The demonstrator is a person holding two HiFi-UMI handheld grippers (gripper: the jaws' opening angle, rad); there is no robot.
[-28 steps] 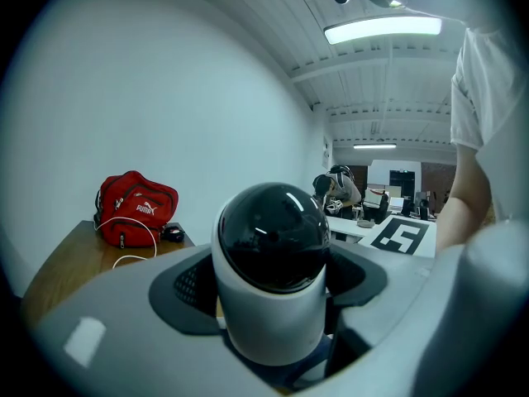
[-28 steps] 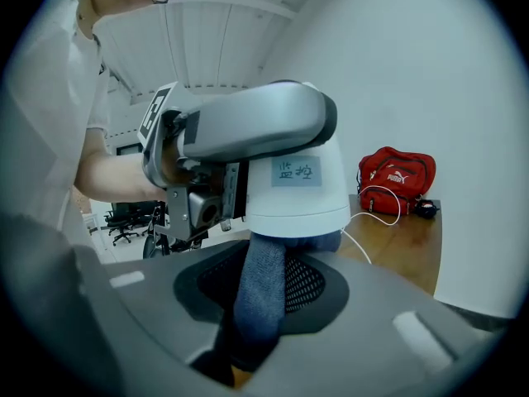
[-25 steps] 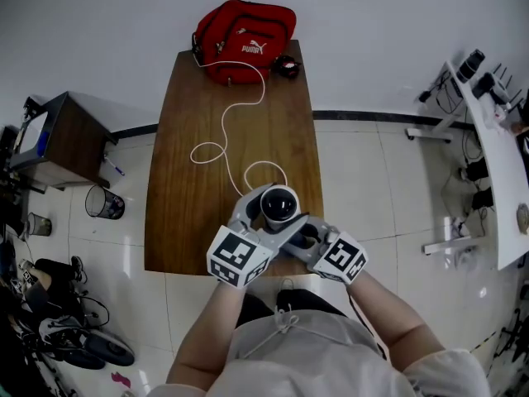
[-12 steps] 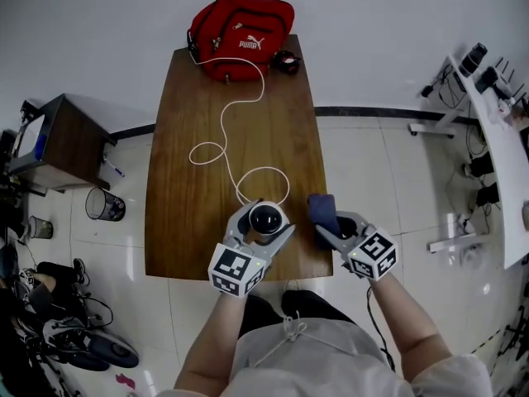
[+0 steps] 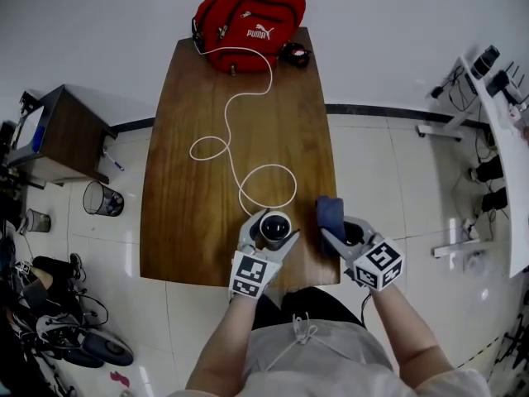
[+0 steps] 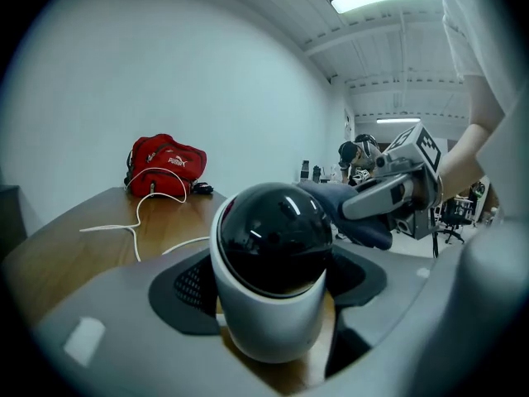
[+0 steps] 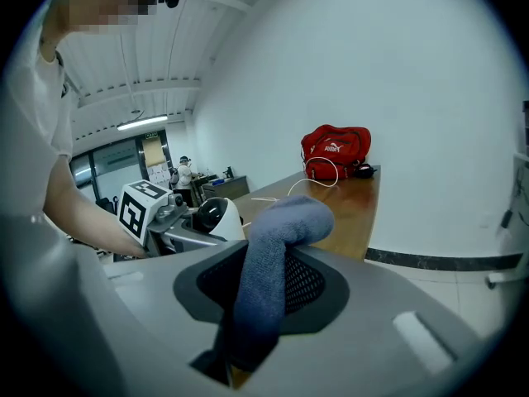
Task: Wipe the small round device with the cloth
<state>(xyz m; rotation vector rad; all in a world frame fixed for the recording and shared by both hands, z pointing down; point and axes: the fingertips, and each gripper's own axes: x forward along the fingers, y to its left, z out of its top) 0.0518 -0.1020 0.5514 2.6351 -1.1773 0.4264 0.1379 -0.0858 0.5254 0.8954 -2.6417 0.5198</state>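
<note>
The small round device (image 5: 275,227) is a white body with a black dome (image 6: 273,238), standing near the front edge of the wooden table (image 5: 198,98). My left gripper (image 5: 270,236) is shut on it, one jaw on each side of the body. A white cable (image 5: 240,114) runs from it toward the back of the table. My right gripper (image 5: 337,231) is shut on a folded blue cloth (image 7: 269,284), which sticks up past the jaws. In the head view the cloth (image 5: 330,212) hangs just right of the device and apart from it.
A red bag (image 5: 250,15) lies at the table's far end with a small dark object (image 5: 295,54) beside it. Left of the table stand a side cabinet (image 5: 62,135) and a mesh bin (image 5: 102,198). A white desk (image 5: 504,139) is at the right.
The right gripper with the cloth has pulled away from the device to the right. The left gripper has brought the device down toward the table's front edge.
</note>
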